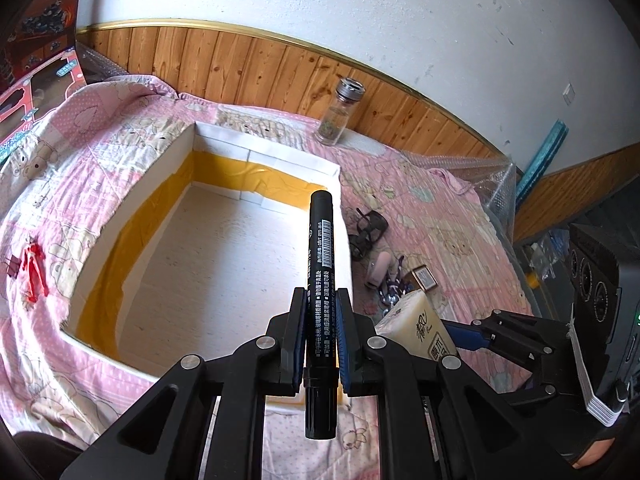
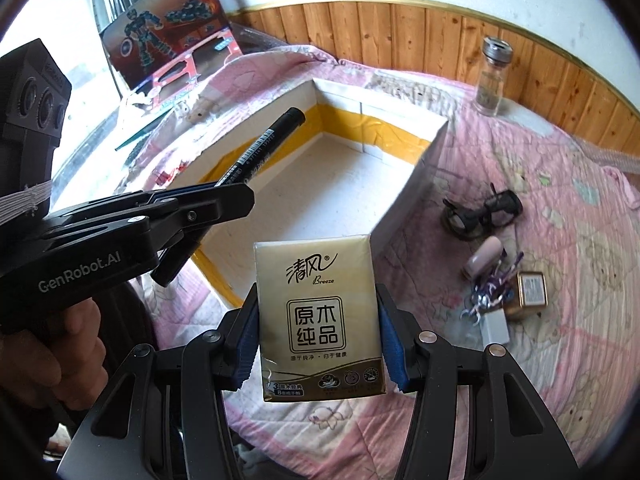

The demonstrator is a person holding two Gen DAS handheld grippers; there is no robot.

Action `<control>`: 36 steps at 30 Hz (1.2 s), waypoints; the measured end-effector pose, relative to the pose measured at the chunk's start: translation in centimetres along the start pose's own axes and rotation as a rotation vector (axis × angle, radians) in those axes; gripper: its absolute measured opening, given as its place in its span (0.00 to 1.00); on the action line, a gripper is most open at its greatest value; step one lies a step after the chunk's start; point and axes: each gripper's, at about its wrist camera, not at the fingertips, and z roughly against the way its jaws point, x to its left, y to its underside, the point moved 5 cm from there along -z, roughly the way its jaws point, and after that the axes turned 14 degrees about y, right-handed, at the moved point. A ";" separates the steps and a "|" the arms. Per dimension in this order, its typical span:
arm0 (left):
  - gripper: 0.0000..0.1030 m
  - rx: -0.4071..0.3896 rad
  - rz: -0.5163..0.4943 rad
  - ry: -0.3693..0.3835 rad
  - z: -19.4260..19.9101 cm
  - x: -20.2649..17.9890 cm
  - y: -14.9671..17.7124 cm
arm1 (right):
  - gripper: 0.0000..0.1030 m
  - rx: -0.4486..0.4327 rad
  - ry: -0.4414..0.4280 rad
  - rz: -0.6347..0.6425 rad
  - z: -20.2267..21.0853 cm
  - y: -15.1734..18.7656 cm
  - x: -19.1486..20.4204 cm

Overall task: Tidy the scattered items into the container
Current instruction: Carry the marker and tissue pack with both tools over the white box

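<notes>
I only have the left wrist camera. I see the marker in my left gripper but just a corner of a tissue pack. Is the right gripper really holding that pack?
Observer: Yes. The right gripper is shut on the beige plastic-wrapped tissue pack, with a blue pad on each long side.
Operator: Is the pack hiding anything from me?
Observer: A small white rectangular block lies on the pink quilt beside the gold tin.
Operator: How does my marker look from that side?
Observer: The black marker sticks out well past the left gripper, slanting upward toward the white open-topped box.
</notes>
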 end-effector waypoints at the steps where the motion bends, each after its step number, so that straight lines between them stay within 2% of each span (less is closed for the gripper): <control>1: 0.13 -0.002 0.000 -0.002 0.1 0.2 -0.2 | 0.54 -0.002 -0.001 0.002 0.0 -0.2 0.1; 19: 0.13 -0.004 0.028 -0.029 -0.1 4.1 -3.5 | 0.54 -0.035 -0.005 0.027 -1.5 -4.8 1.0; 36: 0.13 0.047 0.050 -0.060 -3.3 8.4 -6.8 | 0.54 -0.033 -0.013 0.011 -5.5 -9.4 0.1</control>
